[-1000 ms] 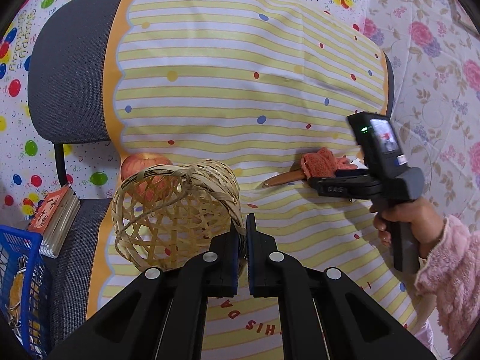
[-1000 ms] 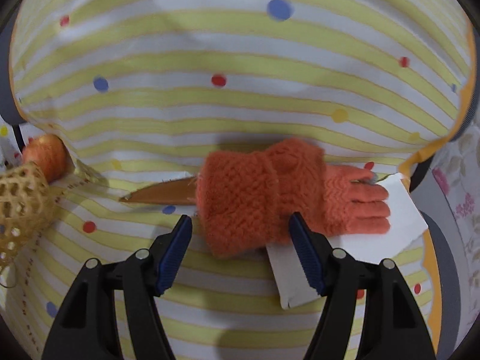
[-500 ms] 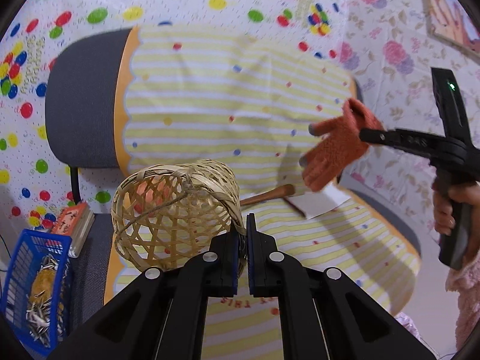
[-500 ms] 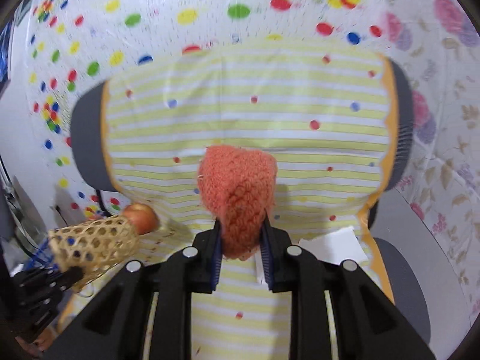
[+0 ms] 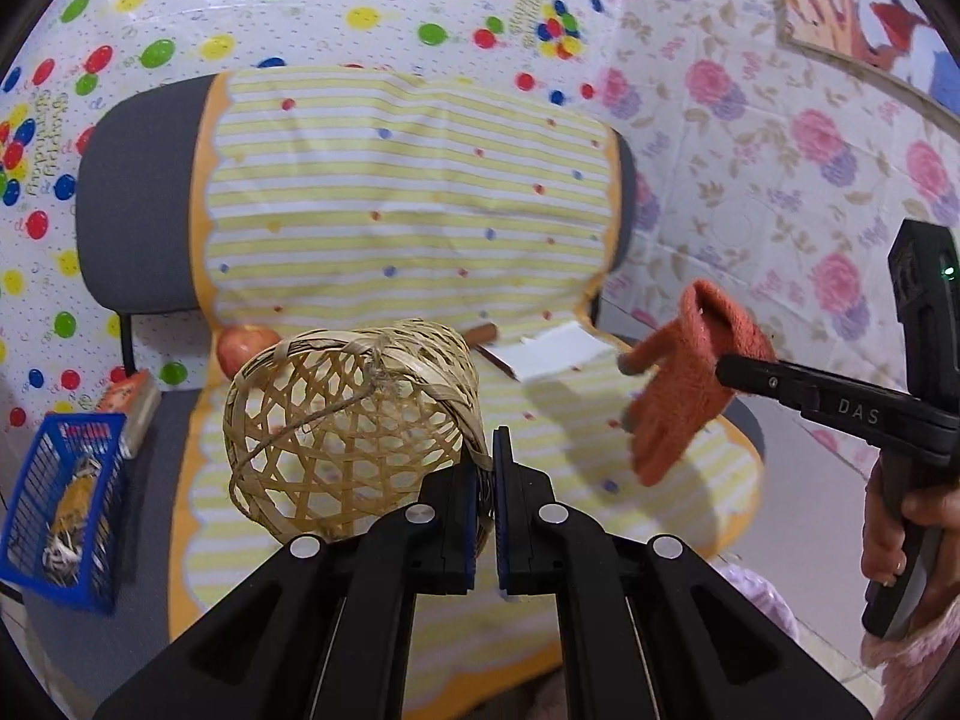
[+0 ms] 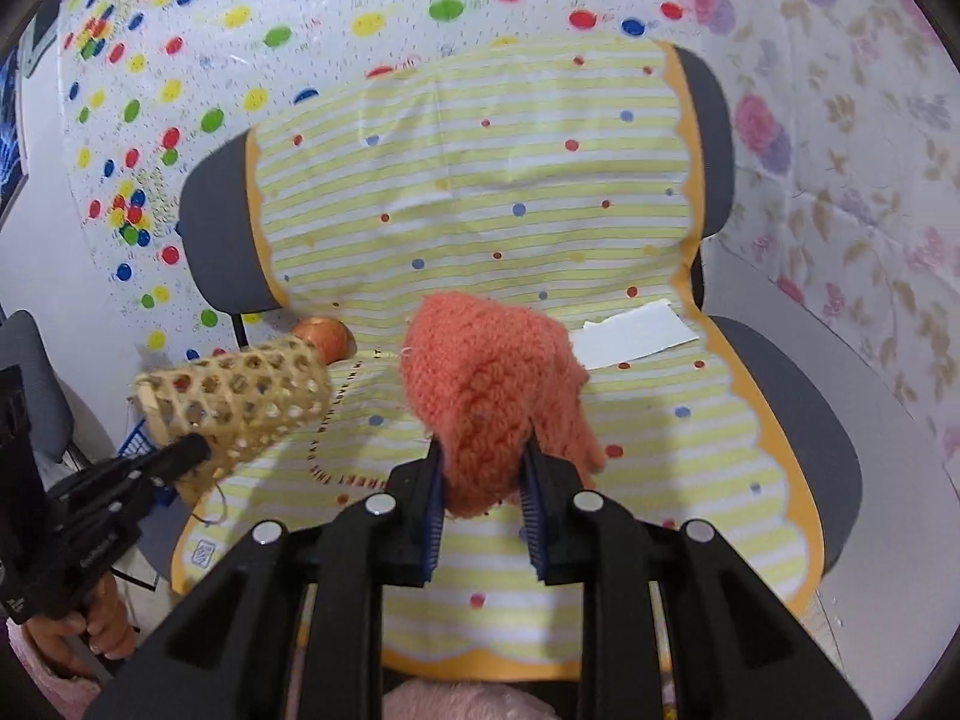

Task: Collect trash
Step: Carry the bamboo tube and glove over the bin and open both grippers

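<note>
My left gripper [image 5: 485, 468] is shut on the rim of a woven bamboo basket [image 5: 348, 420] and holds it tilted above the chair seat; the basket also shows in the right wrist view [image 6: 234, 402]. My right gripper [image 6: 483, 480] is shut on an orange knitted glove [image 6: 486, 384], lifted off the seat; in the left wrist view the glove [image 5: 684, 390] hangs to the right of the basket. A white paper [image 5: 558, 351] and a brown stick [image 5: 483, 334] lie on the seat. An apple [image 5: 243, 345] sits behind the basket.
The chair has a yellow striped cover [image 6: 480, 210] over a grey backrest [image 5: 138, 210]. A blue wire basket [image 5: 60, 504] with scraps and a small book [image 5: 129, 402] are at the left. Patterned sheets cover the walls.
My right gripper closed on the orange glove and lifted it off the paper, away from the seat. Both grippers pulled back from the chair; the basket stays in my left gripper.
</note>
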The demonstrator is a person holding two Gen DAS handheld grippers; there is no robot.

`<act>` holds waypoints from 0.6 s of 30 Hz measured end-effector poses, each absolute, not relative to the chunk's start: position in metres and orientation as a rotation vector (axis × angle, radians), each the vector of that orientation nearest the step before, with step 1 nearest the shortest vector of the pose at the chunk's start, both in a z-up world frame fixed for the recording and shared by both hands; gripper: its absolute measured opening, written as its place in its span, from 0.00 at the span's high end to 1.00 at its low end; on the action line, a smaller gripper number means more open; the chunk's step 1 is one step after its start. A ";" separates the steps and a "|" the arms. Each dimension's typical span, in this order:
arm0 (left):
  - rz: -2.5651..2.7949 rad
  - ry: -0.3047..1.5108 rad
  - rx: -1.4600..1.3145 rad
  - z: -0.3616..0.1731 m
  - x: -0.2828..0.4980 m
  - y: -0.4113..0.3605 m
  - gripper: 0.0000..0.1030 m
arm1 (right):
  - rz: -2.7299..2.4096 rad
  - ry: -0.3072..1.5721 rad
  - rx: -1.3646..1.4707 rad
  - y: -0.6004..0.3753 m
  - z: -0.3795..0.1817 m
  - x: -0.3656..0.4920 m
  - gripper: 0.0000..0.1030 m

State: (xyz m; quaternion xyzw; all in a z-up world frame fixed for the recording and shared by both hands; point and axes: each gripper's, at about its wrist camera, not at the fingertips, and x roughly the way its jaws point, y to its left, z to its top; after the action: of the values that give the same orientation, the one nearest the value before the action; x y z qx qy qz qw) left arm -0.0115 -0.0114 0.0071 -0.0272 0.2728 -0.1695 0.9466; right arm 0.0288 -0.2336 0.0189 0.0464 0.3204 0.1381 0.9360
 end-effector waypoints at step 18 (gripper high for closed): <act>-0.673 0.565 0.134 -0.013 -0.081 -0.137 0.95 | 0.037 0.706 0.127 -0.310 -0.006 -0.097 0.78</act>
State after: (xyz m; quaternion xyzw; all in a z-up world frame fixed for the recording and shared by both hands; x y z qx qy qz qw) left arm -0.0808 -0.1368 -0.0130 0.0648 0.2733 -0.3256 0.9028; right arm -0.0967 -0.3104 -0.0057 0.0620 0.3454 0.0183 0.9362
